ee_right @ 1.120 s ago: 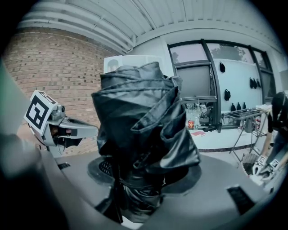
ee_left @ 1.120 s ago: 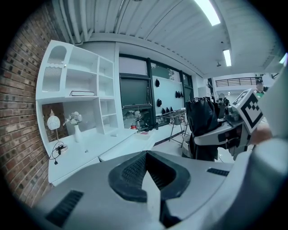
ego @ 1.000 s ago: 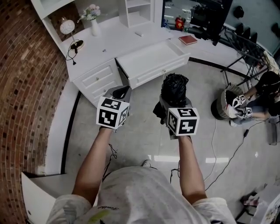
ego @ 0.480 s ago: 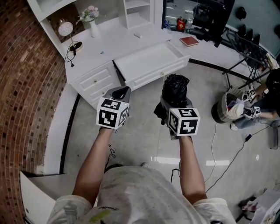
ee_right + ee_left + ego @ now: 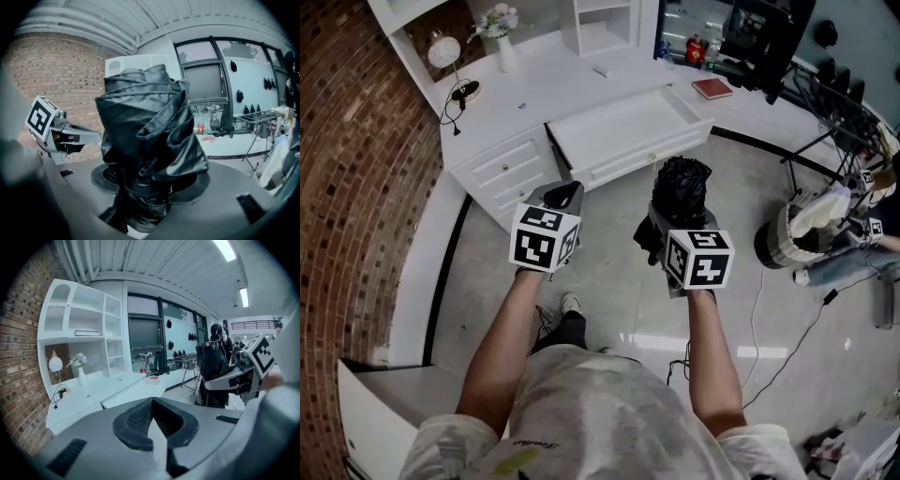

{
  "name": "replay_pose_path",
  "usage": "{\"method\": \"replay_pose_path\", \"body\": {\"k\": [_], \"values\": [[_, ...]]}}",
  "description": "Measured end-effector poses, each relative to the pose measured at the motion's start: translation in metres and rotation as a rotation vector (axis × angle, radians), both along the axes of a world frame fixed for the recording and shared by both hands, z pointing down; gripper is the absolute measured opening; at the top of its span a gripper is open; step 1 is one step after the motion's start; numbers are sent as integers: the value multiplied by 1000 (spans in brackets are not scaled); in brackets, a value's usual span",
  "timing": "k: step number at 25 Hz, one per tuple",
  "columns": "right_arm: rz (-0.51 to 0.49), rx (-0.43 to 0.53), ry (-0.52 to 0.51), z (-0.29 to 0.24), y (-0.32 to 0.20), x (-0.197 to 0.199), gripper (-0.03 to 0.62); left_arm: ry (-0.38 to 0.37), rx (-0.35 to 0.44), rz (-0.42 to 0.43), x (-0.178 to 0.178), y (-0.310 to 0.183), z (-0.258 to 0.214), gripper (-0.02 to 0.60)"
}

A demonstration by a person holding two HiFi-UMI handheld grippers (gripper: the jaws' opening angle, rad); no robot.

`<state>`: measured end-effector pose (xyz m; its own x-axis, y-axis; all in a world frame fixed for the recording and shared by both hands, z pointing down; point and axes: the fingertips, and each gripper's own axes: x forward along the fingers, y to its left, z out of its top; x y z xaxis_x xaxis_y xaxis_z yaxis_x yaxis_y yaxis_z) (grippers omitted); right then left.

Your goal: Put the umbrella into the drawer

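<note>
At the far left of the head view the brick wall (image 5: 356,187) curves round, and the white worktop (image 5: 544,89) runs along it toward the upper middle. A vase of flowers (image 5: 502,37) stands near the worktop's back edge, well away from where I need to work.

My left gripper (image 5: 565,194) hangs over the floor (image 5: 609,272) at centre left. Its jaws are pressed together with nothing between them, as the left gripper view (image 5: 152,420) shows. I take it as a spare, ready to steady or push the drawer front.

The drawer (image 5: 623,127) sits above centre, pulled out from the worktop and bare inside, so the mouth is wide and unobstructed. Its front edge juts toward me over the floor, and that lip is what I must clear.

My right gripper (image 5: 680,217) is just right of centre, clamped on the lower end of the folded black umbrella (image 5: 681,186), which stands upright out of the jaws with its loose fabric bunched above. In the right gripper view the umbrella (image 5: 150,122) fills the middle. Holding it low keeps the bulk forward, ready to tip into the drawer.

The umbrella is short of the drawer front, over bare floor. A lined bin (image 5: 792,234) stands well apart at the right, so the way ahead looks free.
</note>
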<state>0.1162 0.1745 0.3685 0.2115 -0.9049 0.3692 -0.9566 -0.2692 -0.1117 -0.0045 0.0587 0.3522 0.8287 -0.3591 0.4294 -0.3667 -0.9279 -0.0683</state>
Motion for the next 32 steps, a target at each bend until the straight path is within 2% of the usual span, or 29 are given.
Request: {"method": "replay_pose_path", "body": {"k": [11, 25, 32], "values": [[-20, -19, 8, 19, -52, 11, 250, 16, -17, -11, 15, -54, 24, -5], [1, -69, -4, 14, -174, 66, 250, -19, -57, 32, 80, -174, 28, -5], [2, -127, 7, 17, -221, 90, 250, -22, -90, 49, 105, -228, 37, -5]]}}
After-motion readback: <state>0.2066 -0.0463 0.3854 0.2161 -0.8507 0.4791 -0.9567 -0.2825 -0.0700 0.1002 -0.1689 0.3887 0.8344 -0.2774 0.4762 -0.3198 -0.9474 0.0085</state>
